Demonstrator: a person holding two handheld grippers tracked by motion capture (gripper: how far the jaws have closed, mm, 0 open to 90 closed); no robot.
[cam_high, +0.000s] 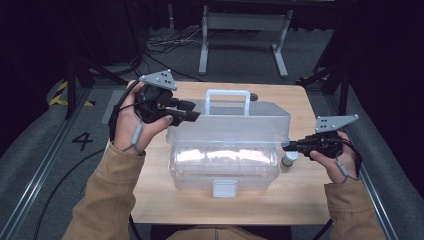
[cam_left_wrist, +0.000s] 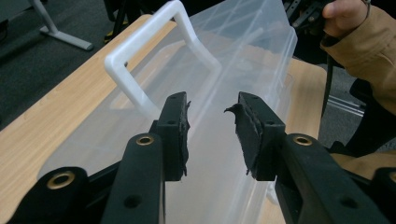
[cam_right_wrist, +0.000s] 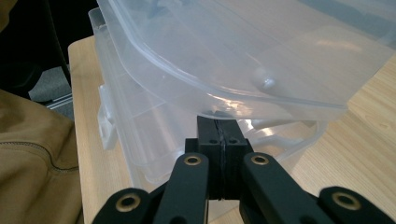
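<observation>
Clear plastic box (cam_high: 225, 167) on my bench (cam_high: 300, 200), lid (cam_high: 235, 125) lifted. My left claw (cam_left_wrist: 212, 133) is spread at the lid; my right claw (cam_right_wrist: 223, 140), pressed together, sits under its edge.

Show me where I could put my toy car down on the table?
Bare wood lies along the table's near edge, in front of the clear plastic box's latch. Right of the box is crowded: a small grey cap and the right gripper.
</observation>
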